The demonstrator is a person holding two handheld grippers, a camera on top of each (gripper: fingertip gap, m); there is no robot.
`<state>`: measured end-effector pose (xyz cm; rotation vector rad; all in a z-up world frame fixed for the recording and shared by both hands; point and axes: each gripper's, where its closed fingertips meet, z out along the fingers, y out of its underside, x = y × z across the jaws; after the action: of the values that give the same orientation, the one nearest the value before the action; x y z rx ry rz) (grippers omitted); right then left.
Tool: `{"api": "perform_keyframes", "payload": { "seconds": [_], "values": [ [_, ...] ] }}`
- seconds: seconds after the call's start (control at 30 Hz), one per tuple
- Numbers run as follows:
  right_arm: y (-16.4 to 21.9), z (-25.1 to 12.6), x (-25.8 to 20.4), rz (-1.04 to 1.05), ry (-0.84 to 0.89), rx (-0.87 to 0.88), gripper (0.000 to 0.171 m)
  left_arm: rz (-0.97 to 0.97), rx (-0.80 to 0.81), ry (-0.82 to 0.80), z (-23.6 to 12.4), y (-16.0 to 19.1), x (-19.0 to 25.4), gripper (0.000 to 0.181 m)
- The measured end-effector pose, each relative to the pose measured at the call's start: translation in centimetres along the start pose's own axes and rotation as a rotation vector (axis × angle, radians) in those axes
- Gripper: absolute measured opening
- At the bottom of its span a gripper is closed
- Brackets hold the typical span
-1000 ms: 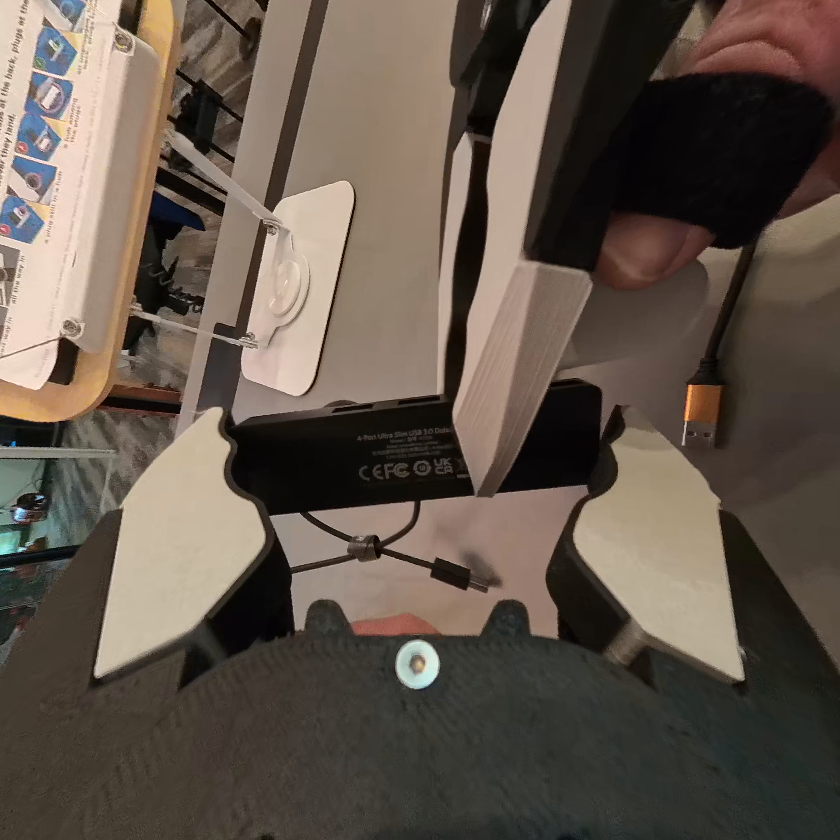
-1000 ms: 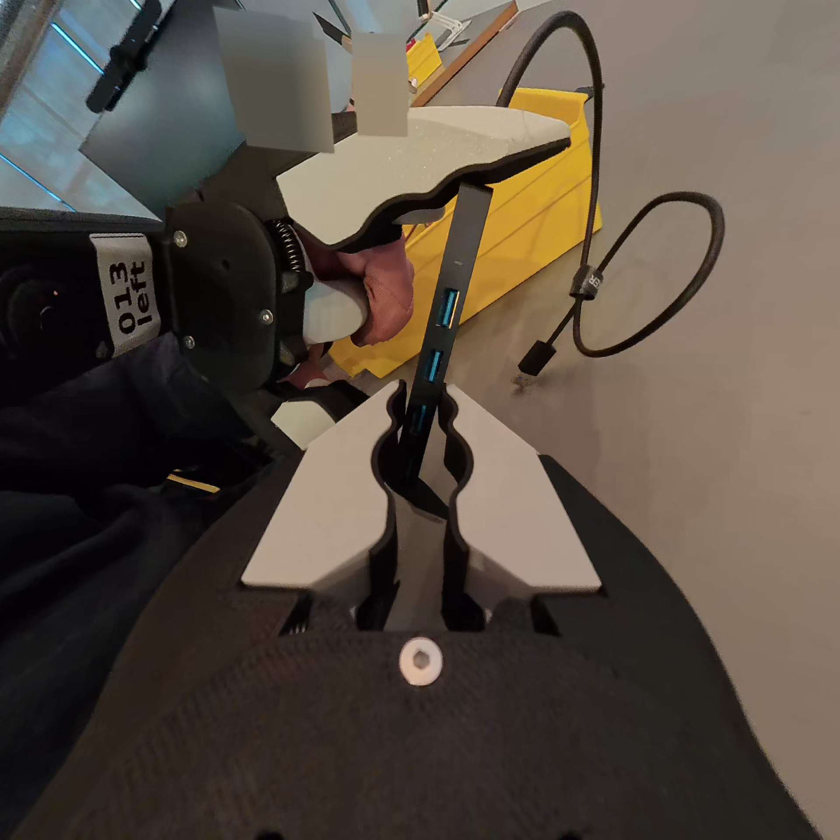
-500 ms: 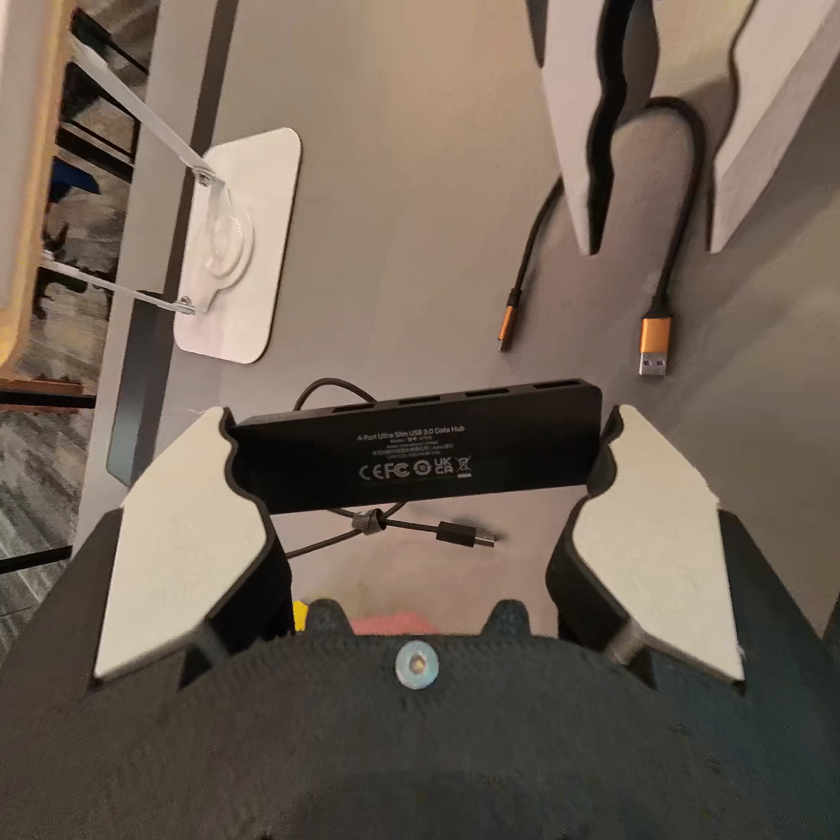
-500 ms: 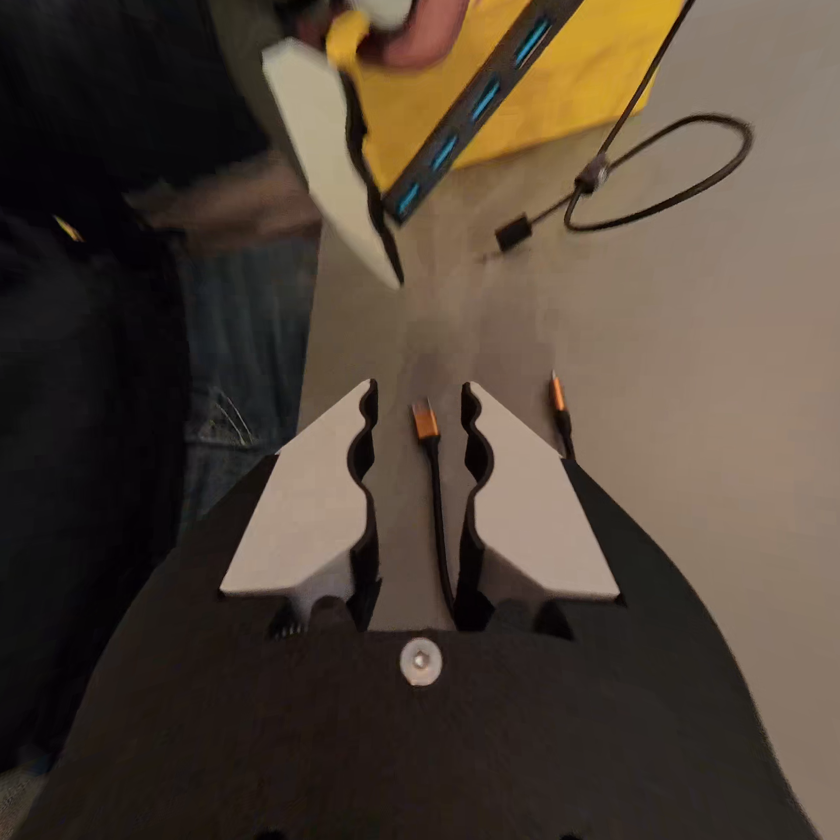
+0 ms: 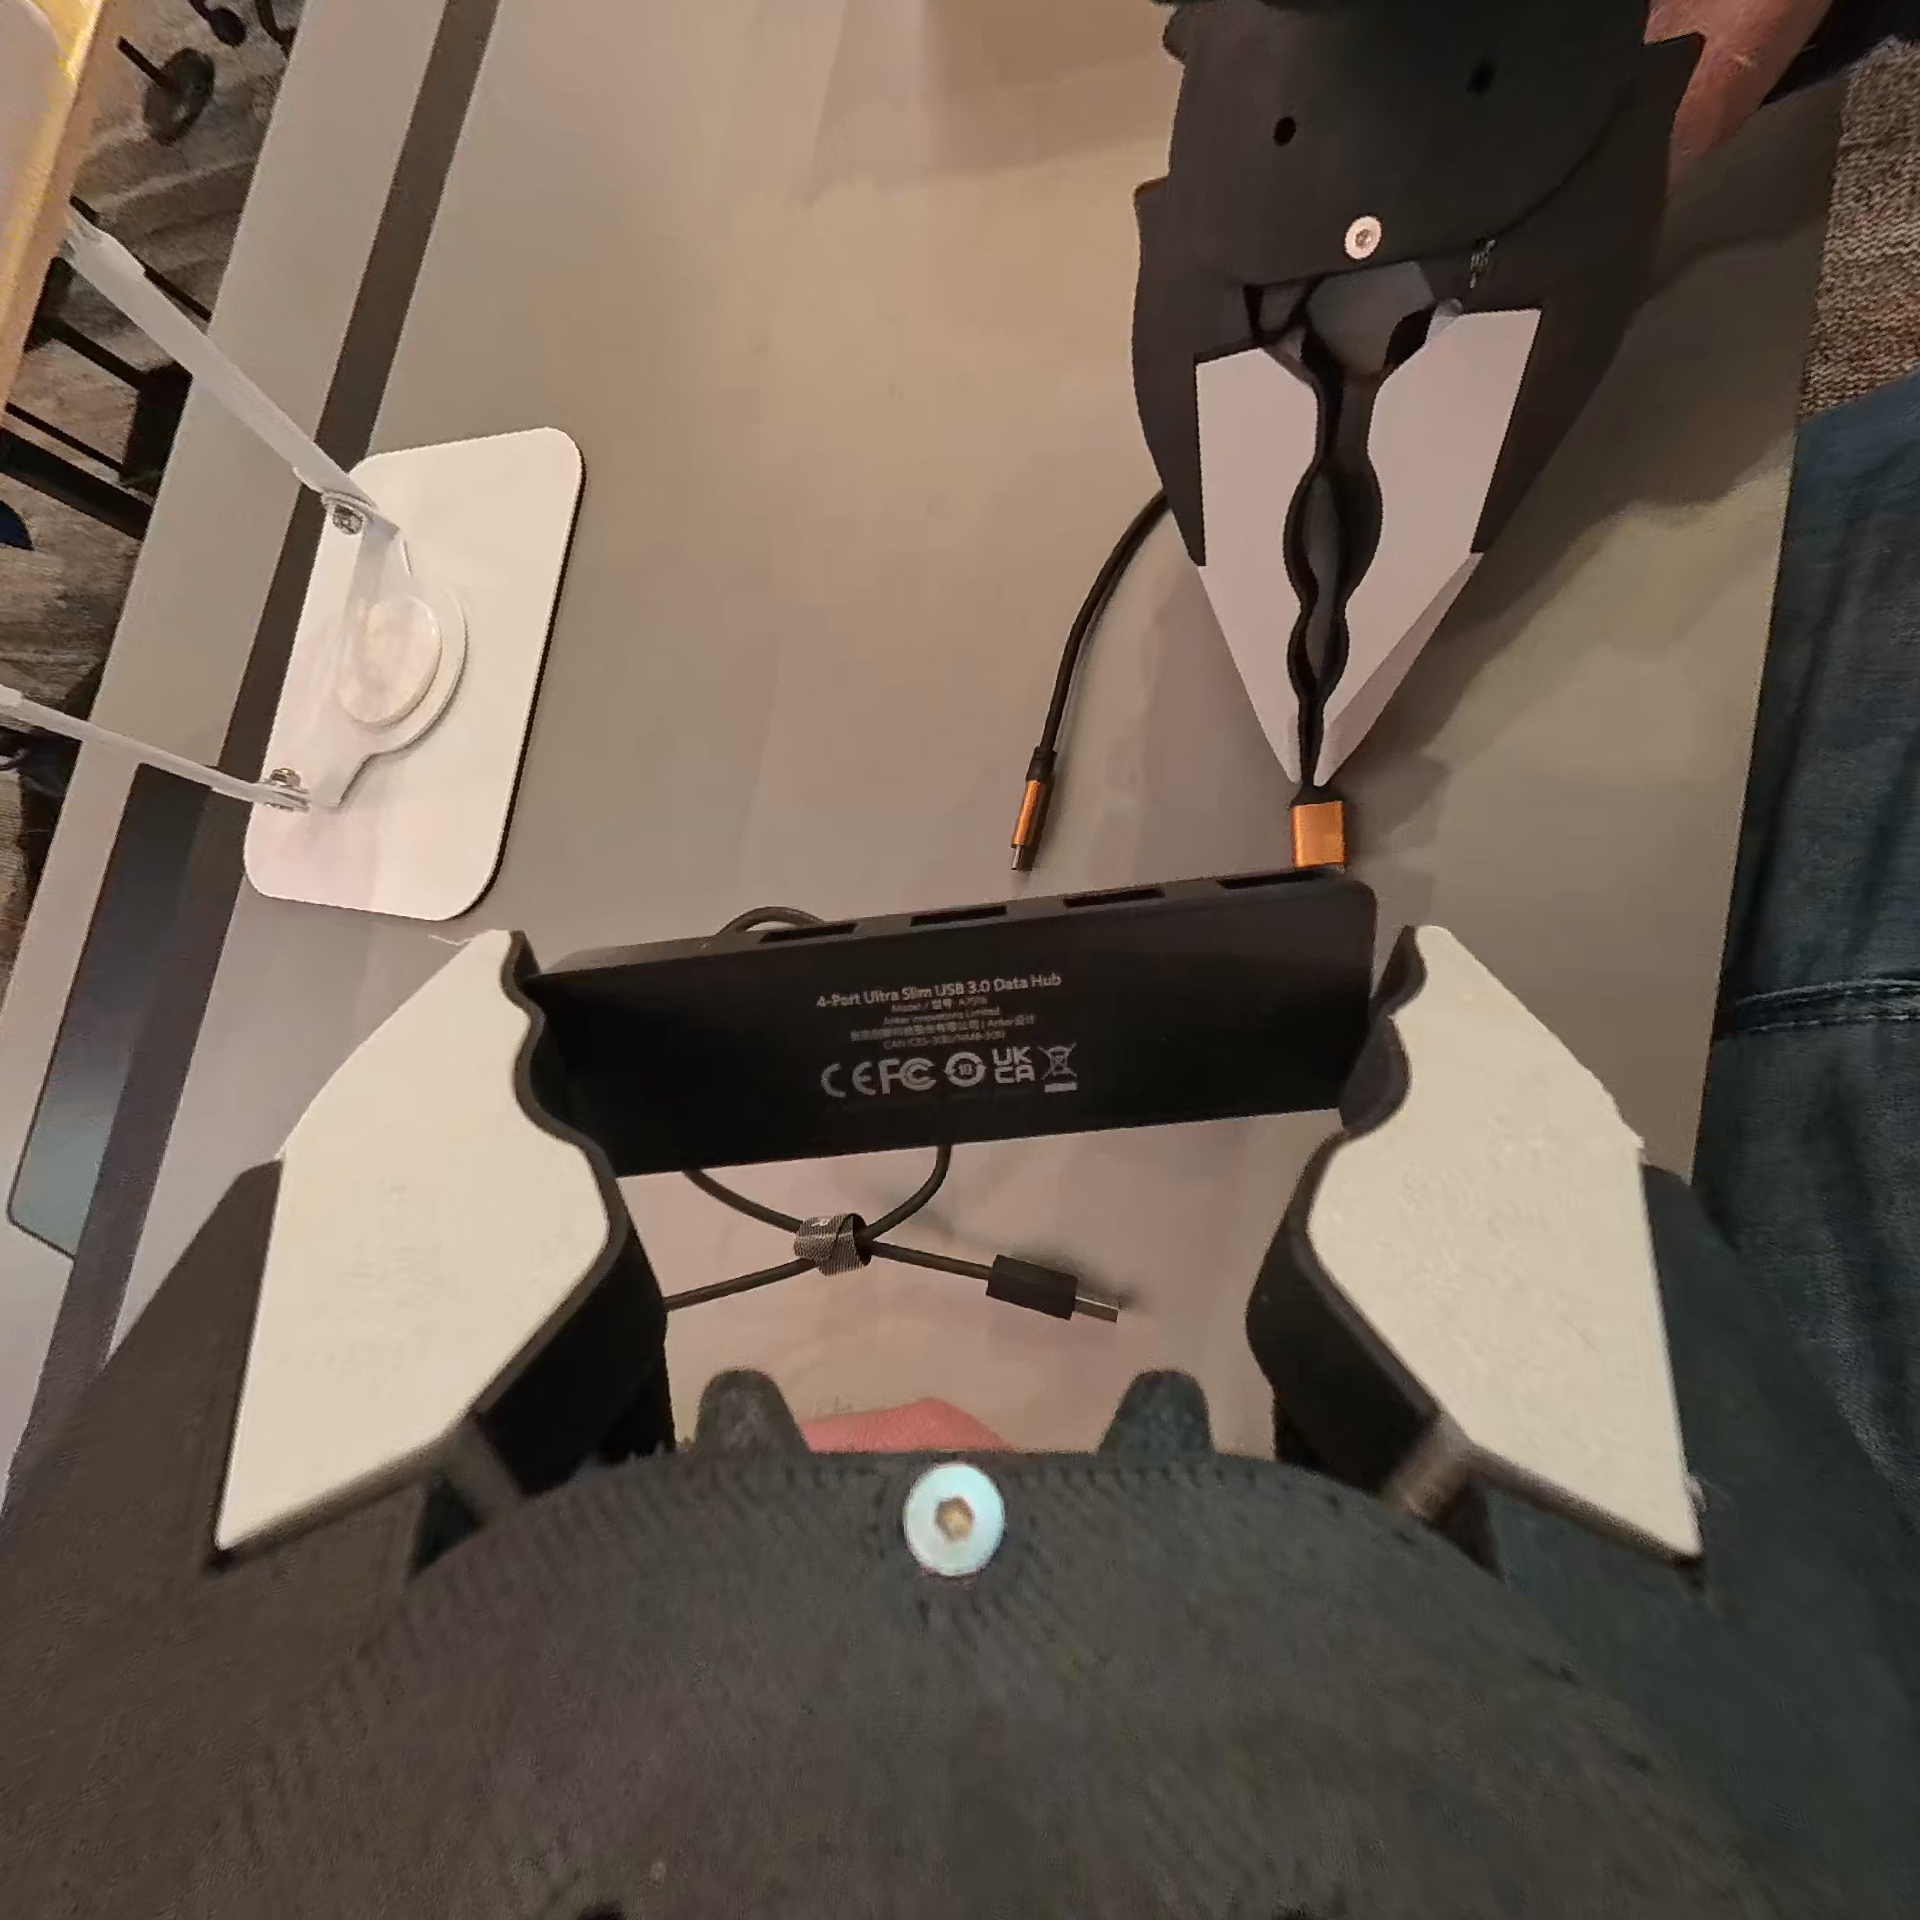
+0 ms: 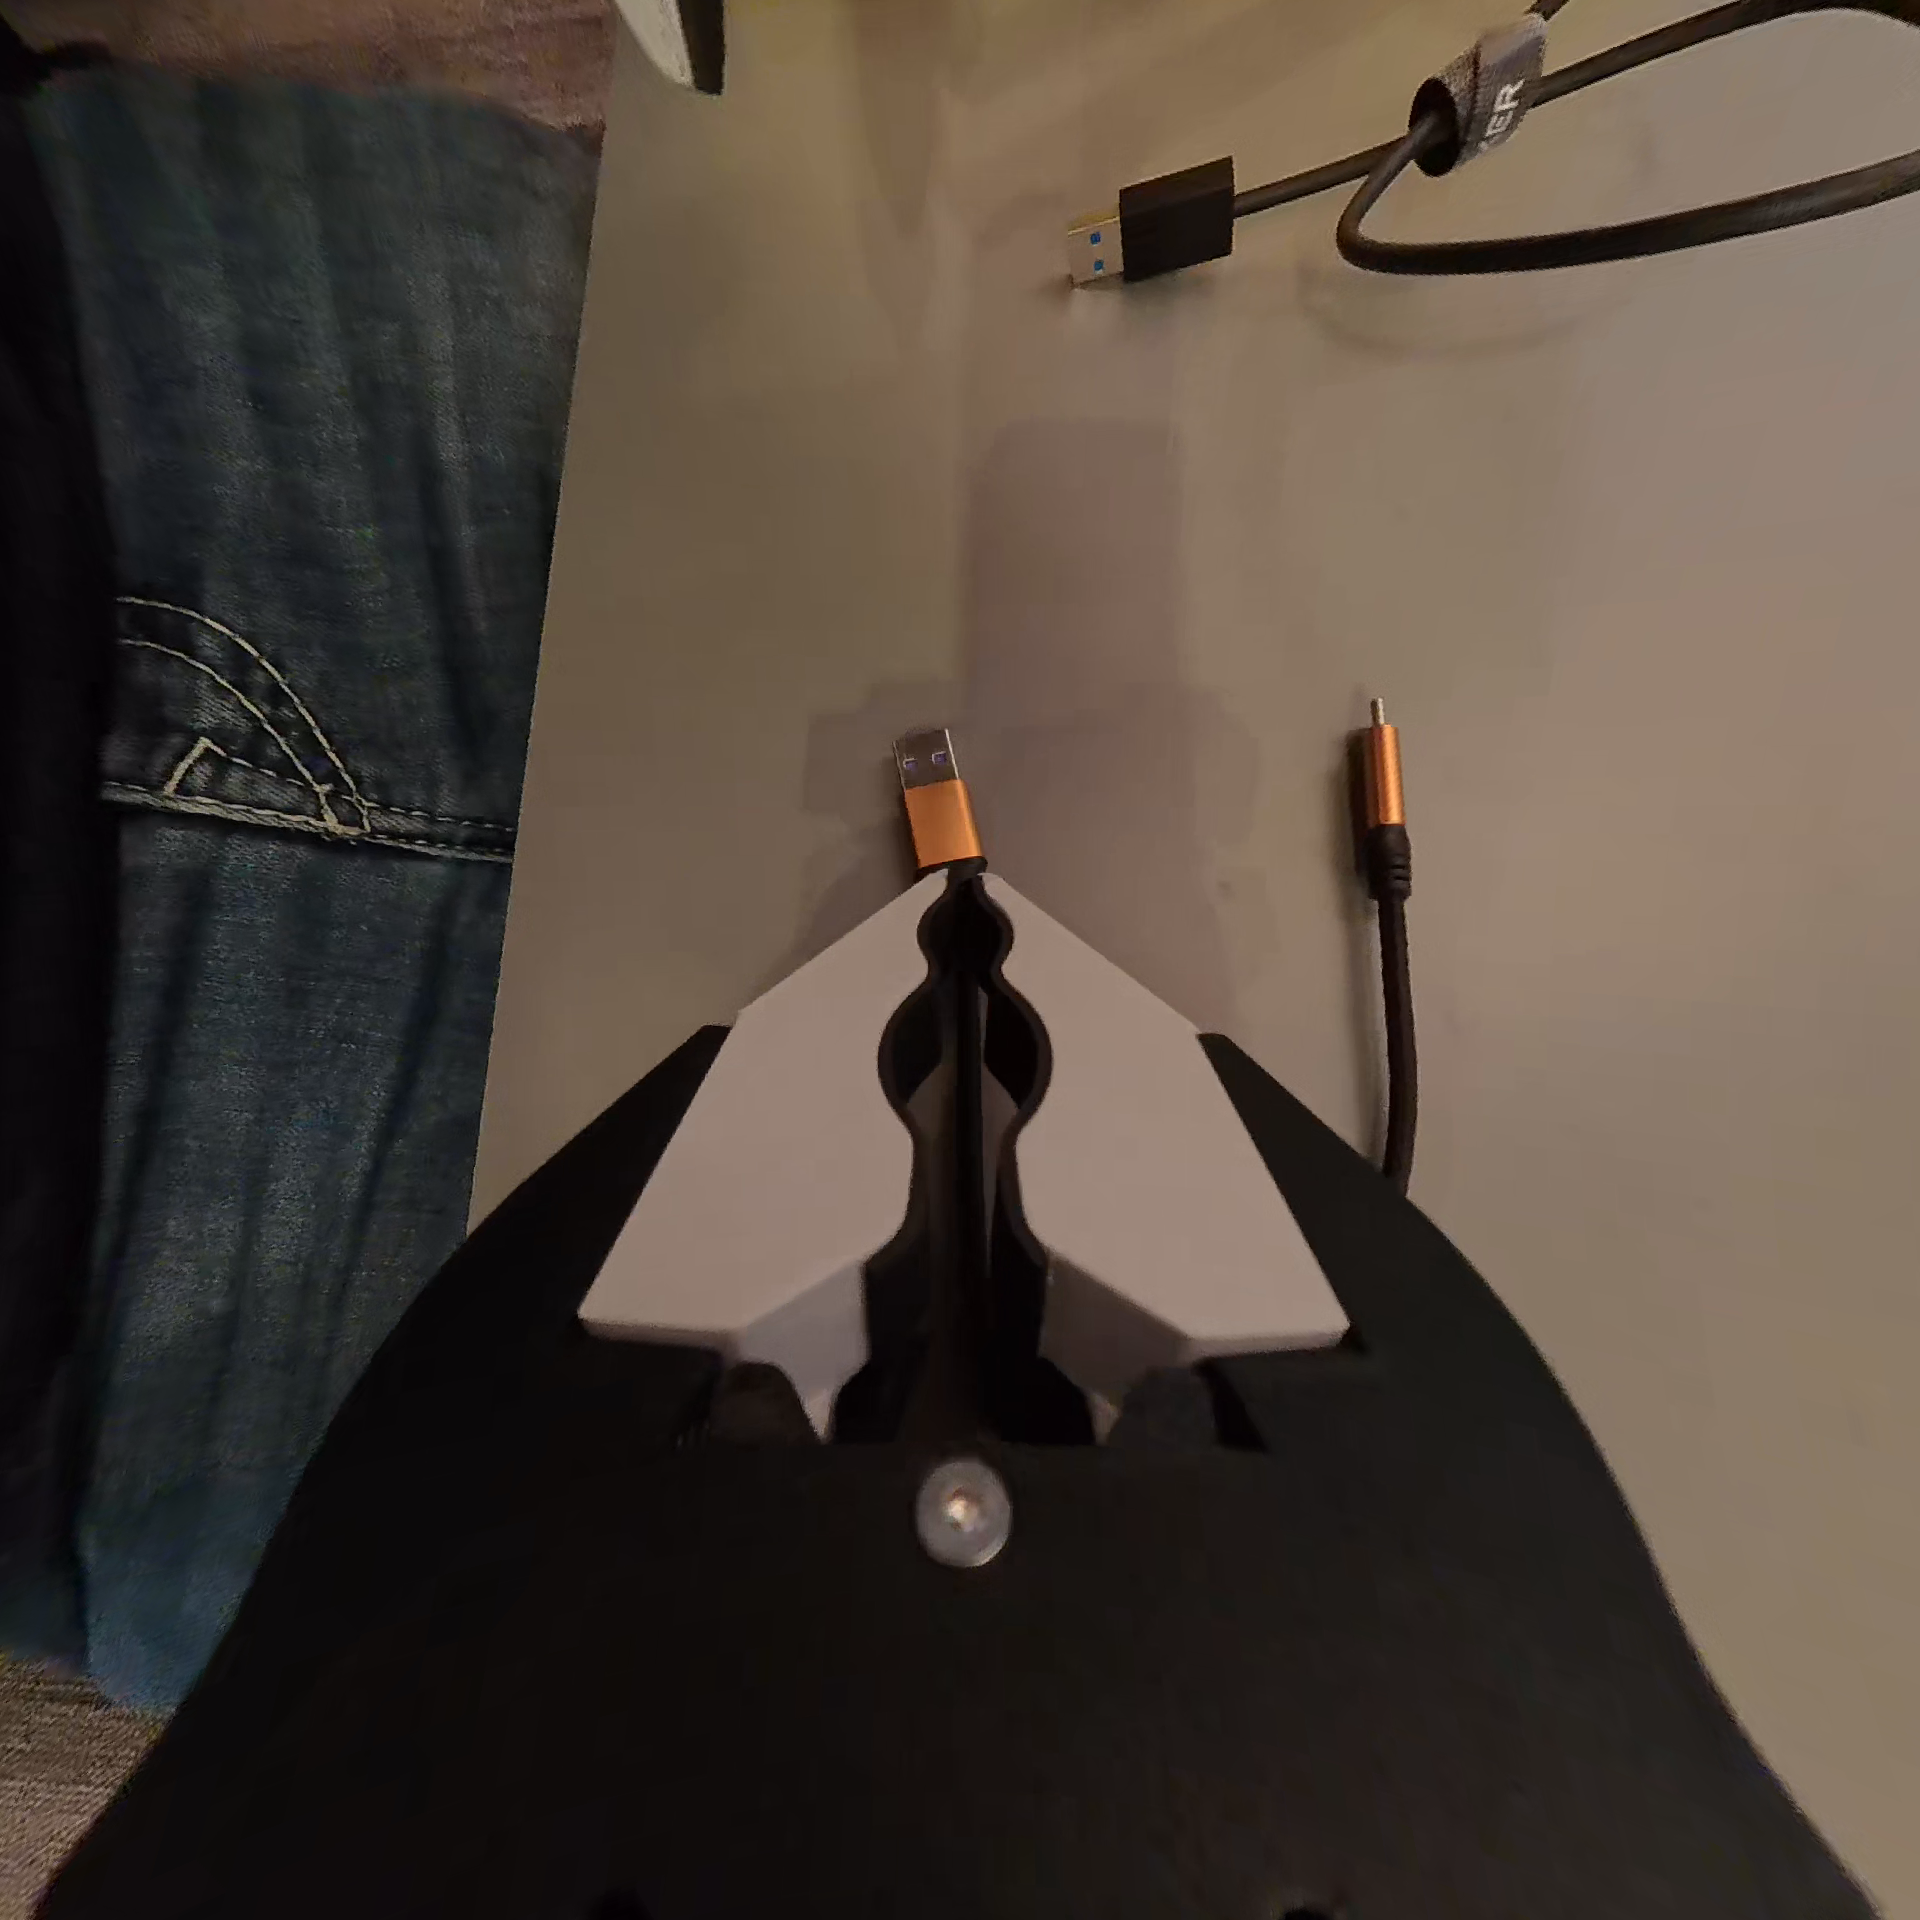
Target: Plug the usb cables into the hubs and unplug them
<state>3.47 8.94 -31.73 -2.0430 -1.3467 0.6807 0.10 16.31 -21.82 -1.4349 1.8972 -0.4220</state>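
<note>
Orange-collared USB plug (image 6: 938, 805) is pinched at its cable by the right gripper (image 6: 961, 883) near the tabletop's (image 6: 1351, 520) edge, aimed lengthwise at the black hub (image 5: 945, 1039) clamped endwise in the left gripper's fingers (image 5: 416, 1195).

The left gripper (image 5: 951, 1039), a black printed body with two broad pale grey fingers (image 5: 416, 1226), is standing spread wide, its jaws bracing the two short ends of a slim black bar so that the bar is spanning the gap between the tips. The right gripper (image 6: 961, 883), of the same black and pale grey build, is pointing its tips down toward the grey surface, its jaws pinched nearly together on a thin black cord just behind an orange-sleeved plug. In the left wrist view, the right gripper (image 5: 1314, 774) is reaching in from the far side, tips aimed toward the left gripper.
</note>
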Motion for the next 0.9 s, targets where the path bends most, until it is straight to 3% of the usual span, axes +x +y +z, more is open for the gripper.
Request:
{"api": "perform_keyframes", "payload": {
  "seconds": [0.17,0.37,0.47,0.63,0.9],
  "values": [
    [-0.3,-0.4,0.0,0.019,-0.024,0.05,0.0,0.002,-0.03,0.013,0.1,0.6,0.2,0.142],
    [0.2,0.2,-0.3,-0.051,-0.028,0.003,0.022,0.011,-0.046,0.024,0.3,0.8,0.5,0.142],
    [0.4,0.7,-0.3,-0.075,-0.03,-0.015,0.011,0.013,-0.049,0.026,0.4,0.9,0.5,0.142],
    [0.0,0.5,0.3,-0.066,-0.004,0.023,0.009,0.012,-0.055,0.038,0.4,1.1,0.7,0.142],
    [-4.1,-3.5,1.1,-0.067,0.019,0.195,0.006,0.018,-0.062,0.069,0.8,1.1,1.4,0.142]
  ]
}}
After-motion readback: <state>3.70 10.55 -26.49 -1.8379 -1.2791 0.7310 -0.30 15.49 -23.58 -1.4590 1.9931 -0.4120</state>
